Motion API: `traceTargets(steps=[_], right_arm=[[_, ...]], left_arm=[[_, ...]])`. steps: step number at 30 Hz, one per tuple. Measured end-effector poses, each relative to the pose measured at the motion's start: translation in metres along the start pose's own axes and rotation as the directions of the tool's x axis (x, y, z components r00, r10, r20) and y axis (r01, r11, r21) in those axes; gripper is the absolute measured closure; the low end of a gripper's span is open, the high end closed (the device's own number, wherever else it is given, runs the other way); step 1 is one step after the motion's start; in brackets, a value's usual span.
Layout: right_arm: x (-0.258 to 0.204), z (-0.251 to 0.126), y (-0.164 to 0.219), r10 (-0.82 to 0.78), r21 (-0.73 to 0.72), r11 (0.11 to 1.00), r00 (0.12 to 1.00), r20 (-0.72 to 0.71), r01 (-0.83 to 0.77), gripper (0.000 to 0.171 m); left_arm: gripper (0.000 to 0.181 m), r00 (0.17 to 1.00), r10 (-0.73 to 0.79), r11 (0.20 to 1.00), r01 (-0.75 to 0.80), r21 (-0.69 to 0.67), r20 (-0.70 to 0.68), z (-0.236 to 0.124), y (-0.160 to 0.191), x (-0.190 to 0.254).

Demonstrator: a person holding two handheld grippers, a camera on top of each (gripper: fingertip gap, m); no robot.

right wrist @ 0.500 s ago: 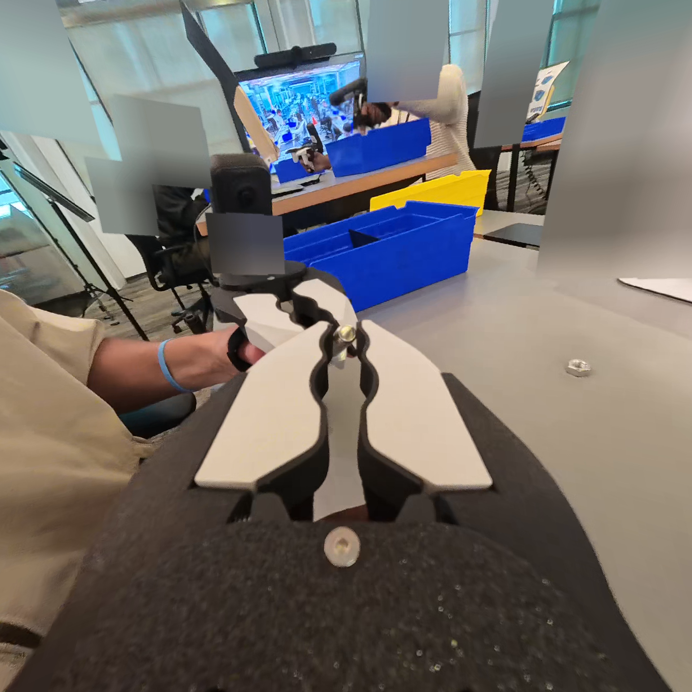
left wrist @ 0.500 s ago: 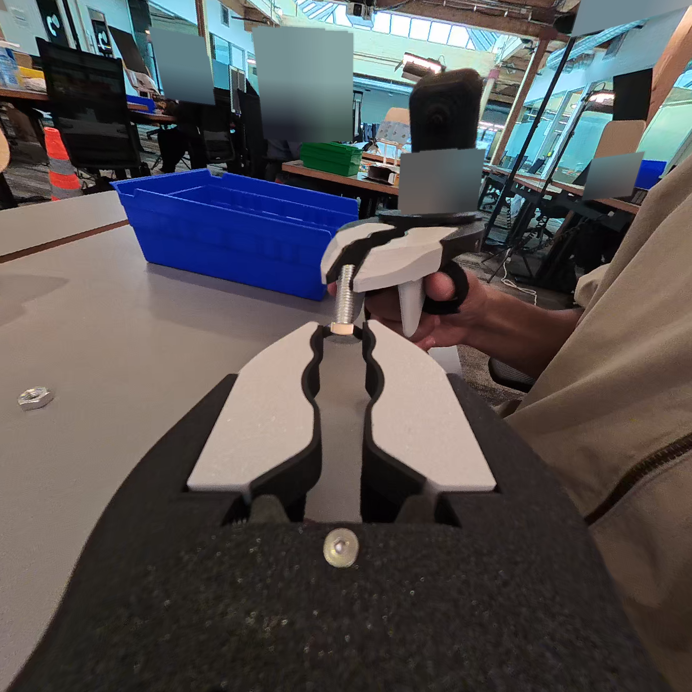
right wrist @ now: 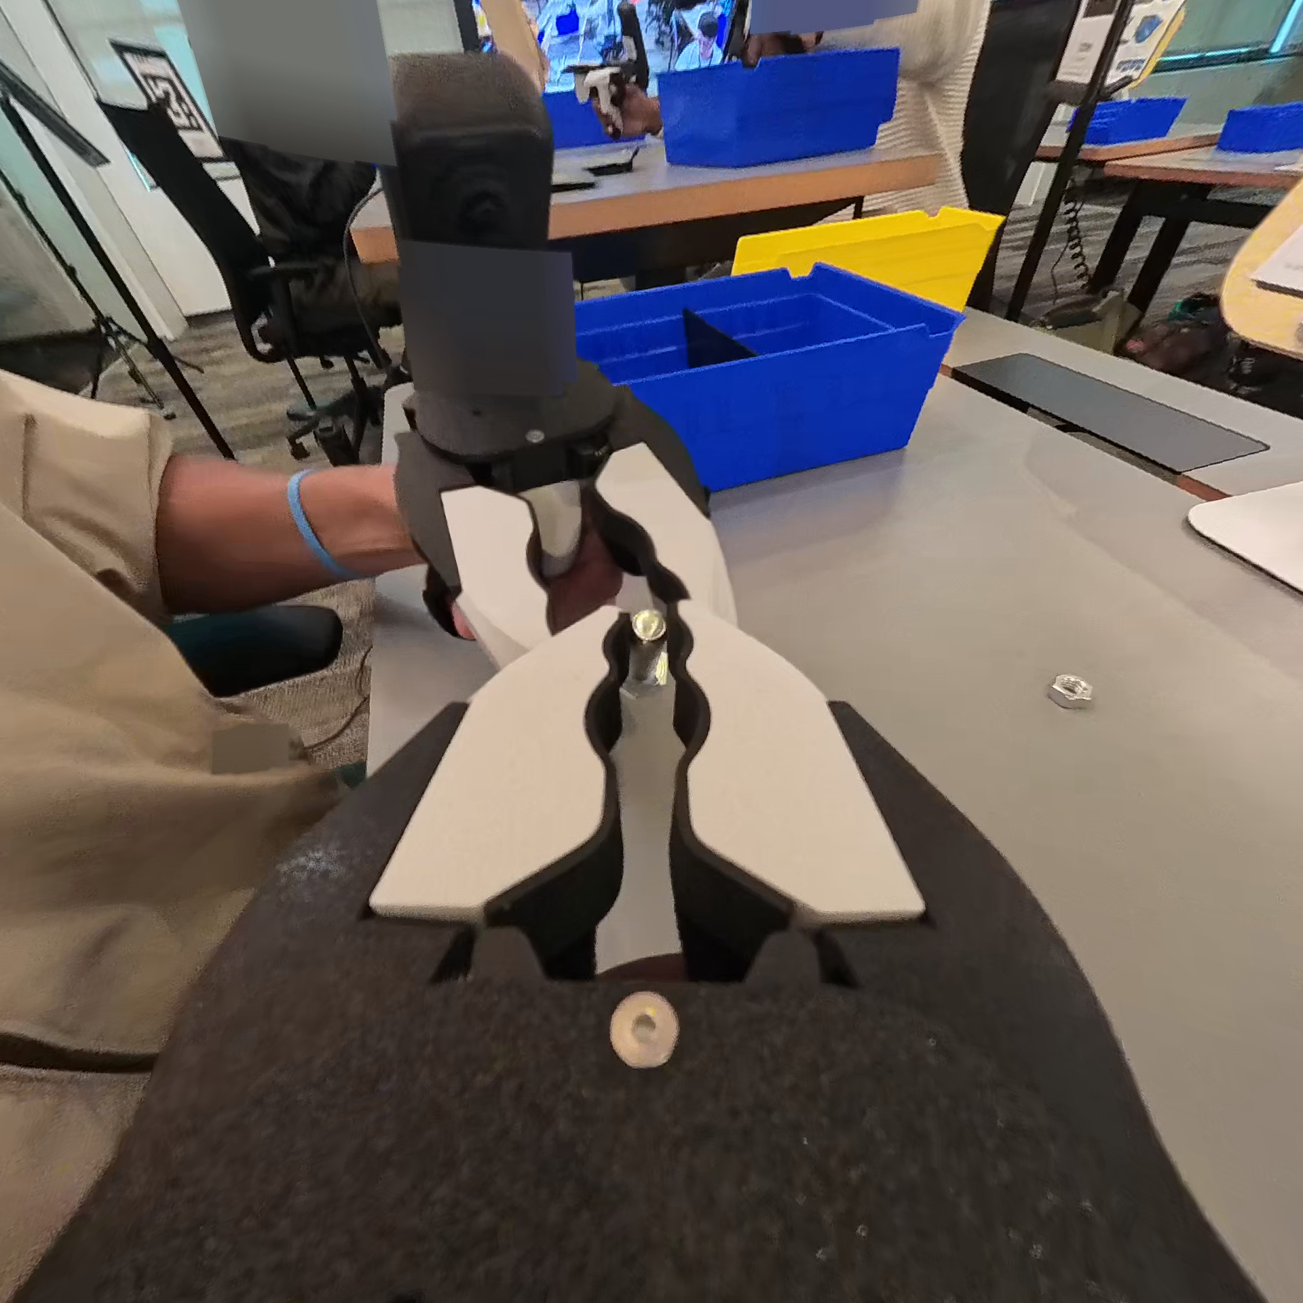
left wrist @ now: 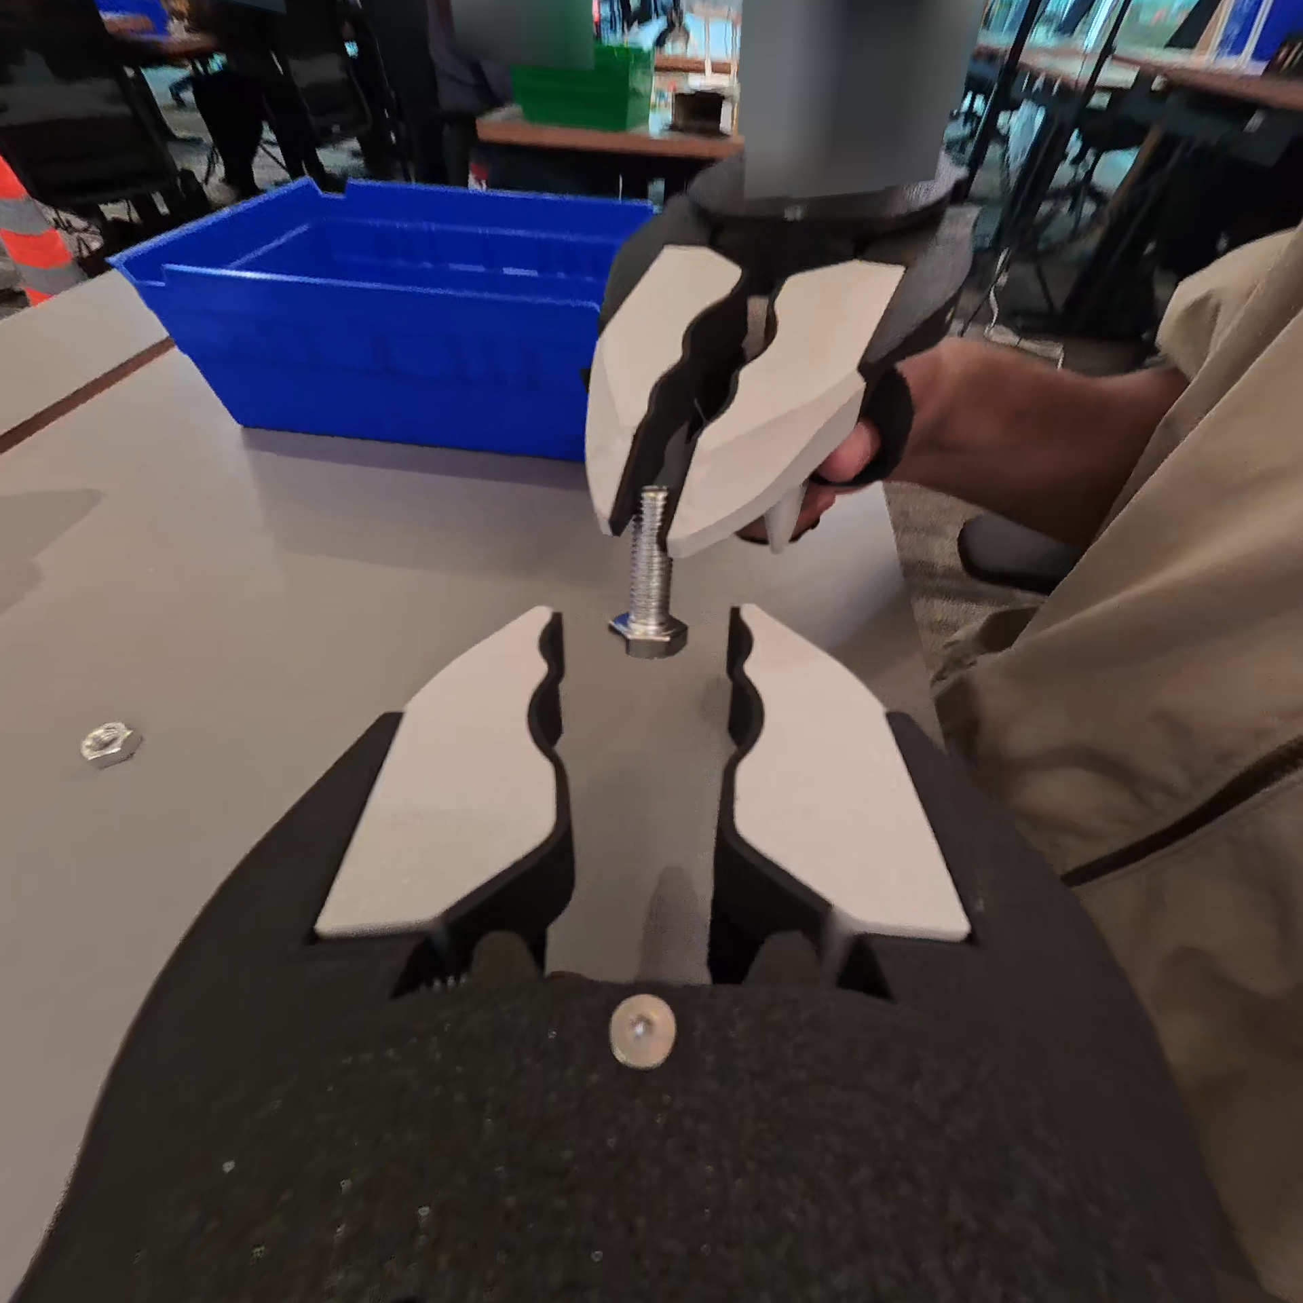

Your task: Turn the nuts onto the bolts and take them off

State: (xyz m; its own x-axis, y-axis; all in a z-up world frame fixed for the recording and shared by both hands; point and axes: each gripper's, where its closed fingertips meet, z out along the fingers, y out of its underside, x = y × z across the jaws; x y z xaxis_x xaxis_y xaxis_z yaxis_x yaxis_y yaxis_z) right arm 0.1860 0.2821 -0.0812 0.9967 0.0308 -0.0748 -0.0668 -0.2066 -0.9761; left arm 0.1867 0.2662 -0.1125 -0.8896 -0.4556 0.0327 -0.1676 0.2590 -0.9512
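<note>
A silver hex-head bolt hangs head down just above the grey table. My right gripper comes down from above and is shut on the bolt's threaded end. In the right wrist view the bolt's end shows between the right gripper's closed fingertips. My left gripper is open, with one fingertip on each side of the bolt head and not touching it. It also shows open behind the bolt in the right wrist view. A loose nut lies on the table to the left; it also shows in the right wrist view.
A blue bin stands on the table behind the grippers; in the right wrist view it has a black divider. A yellow bin is behind it. A black pad and a white object lie at the right. The person's beige sleeve is close. Less than 4 cm separates the two grippers' tips. The loose nut lies around 20 cm away from my left fingertips. Seen from the right wrist view as well.
My left gripper has opened and let go of the bolt head. The right gripper still holds the threaded end and now points more steeply down.
</note>
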Motion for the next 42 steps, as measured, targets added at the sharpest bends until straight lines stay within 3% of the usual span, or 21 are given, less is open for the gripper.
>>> traceTargets(steps=[5,11,21,28,36,42], right_arm=[[-0.007,0.006,0.002,-0.041,-0.048,0.998,0.999,0.026,0.042,0.161],[-0.007,0.005,0.003,-0.088,-0.082,0.993,0.996,0.016,0.089,0.162],[0.009,0.001,-0.017,0.07,0.036,0.997,0.991,-0.118,-0.066,0.162],[0.005,0.004,-0.015,0.084,0.029,0.996,0.987,-0.139,-0.081,0.162],[0.004,0.002,-0.017,0.079,0.028,0.997,0.986,-0.146,-0.075,0.162],[-0.002,-0.002,-0.024,0.08,0.079,0.994,0.991,-0.11,-0.071,0.16]], left_arm=[[0.138,0.999,0.043,0.997,-0.043,-0.063,-0.013,0.001,0.006,0.002],[0.142,0.999,0.034,0.999,-0.034,-0.019,-0.025,-0.004,-0.003,0.006],[0.148,0.944,0.201,0.978,-0.208,0.001,0.263,-0.011,-0.016,-0.017],[0.162,0.945,0.202,0.978,-0.208,-0.003,0.259,-0.007,-0.014,-0.012],[0.163,0.967,0.156,0.987,-0.16,0.006,0.199,-0.005,-0.016,-0.008],[0.163,0.992,0.066,0.992,-0.077,0.103,0.106,-0.008,-0.023,0.0]])
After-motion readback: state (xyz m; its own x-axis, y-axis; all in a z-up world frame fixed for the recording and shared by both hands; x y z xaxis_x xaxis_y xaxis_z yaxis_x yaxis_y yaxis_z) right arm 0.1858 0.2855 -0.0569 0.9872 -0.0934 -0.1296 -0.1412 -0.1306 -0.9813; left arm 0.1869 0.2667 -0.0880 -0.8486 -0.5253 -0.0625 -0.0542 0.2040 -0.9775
